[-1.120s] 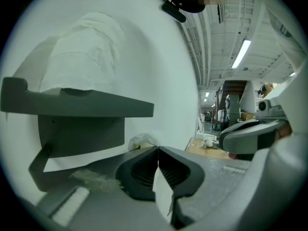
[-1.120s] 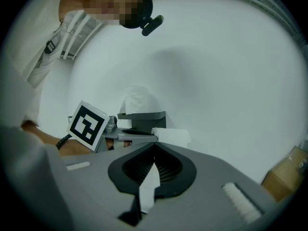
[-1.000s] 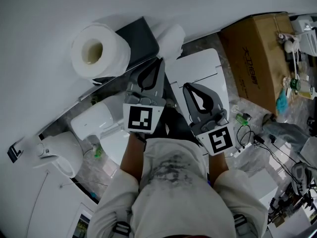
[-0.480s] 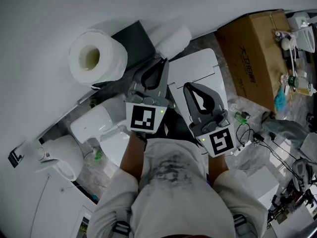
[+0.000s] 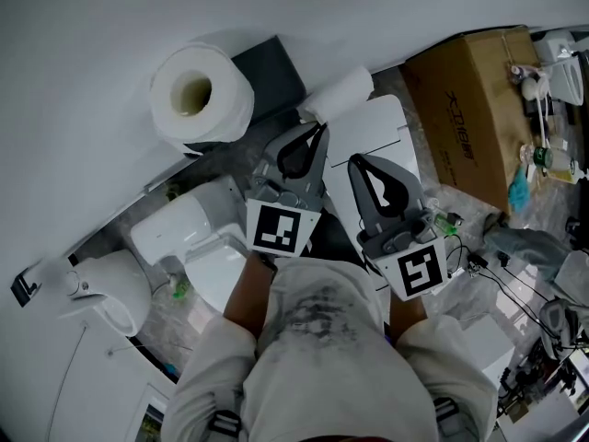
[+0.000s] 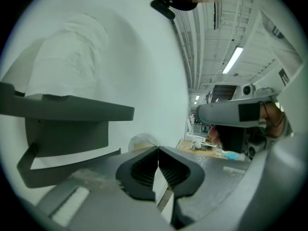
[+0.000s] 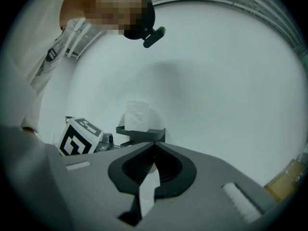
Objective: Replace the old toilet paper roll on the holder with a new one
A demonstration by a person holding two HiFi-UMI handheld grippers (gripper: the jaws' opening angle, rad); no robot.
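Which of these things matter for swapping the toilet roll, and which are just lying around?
For the job: big toilet paper roll, dark holder, smaller roll, left gripper, right gripper.
Lying about: cardboard box, cables, toilet lid.

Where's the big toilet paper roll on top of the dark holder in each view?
Head view: toilet paper roll at upper left.
Left gripper view: fills the upper left.
Right gripper view: small, just left of centre.
Shared landmark: the dark holder it sits on.
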